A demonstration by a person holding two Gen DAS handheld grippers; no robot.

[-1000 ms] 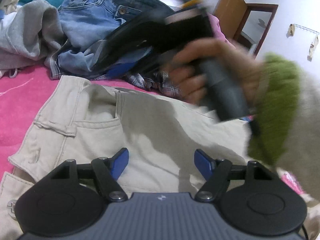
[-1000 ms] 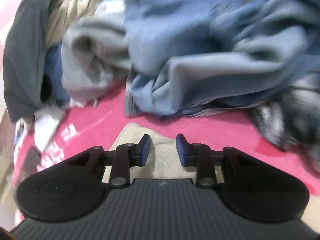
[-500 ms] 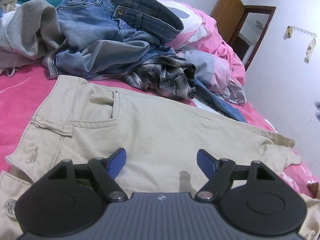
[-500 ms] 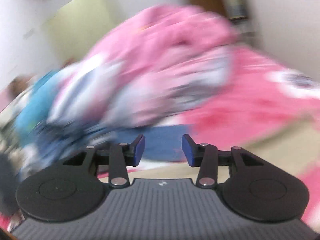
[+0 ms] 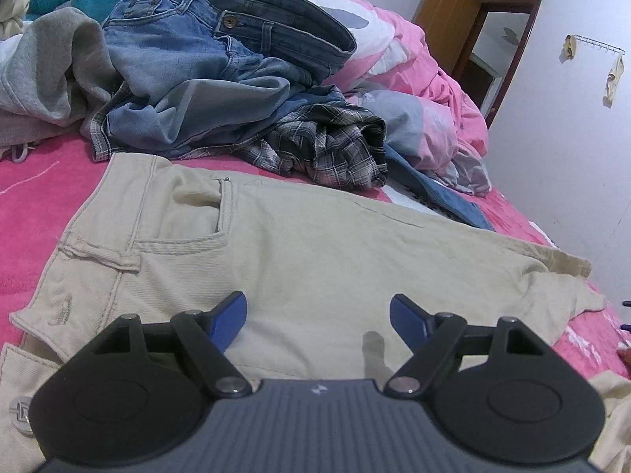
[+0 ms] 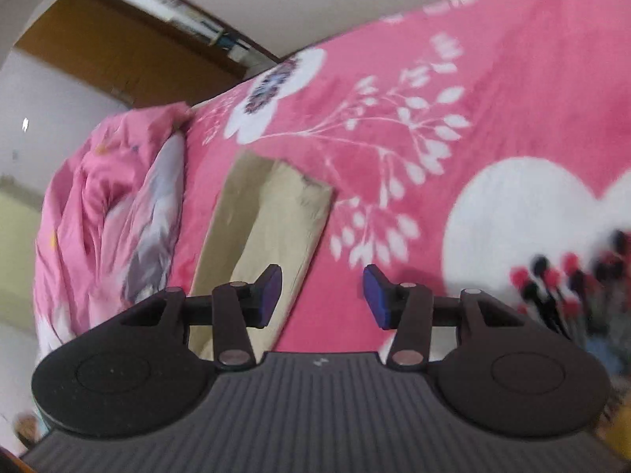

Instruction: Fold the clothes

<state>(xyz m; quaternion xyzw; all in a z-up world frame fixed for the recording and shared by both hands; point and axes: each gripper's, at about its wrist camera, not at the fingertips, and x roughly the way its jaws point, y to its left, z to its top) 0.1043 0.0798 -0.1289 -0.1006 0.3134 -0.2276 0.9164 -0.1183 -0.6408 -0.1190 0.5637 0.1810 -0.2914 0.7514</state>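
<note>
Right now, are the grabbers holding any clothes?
No. The left gripper is open above the beige trousers, and the right gripper is open over the trouser leg.

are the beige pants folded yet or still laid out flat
Laid out flat, not folded. The beige pants stretch full length across the pink bedspread, waistband to hem; both the left gripper and right gripper are open, empty.
</note>
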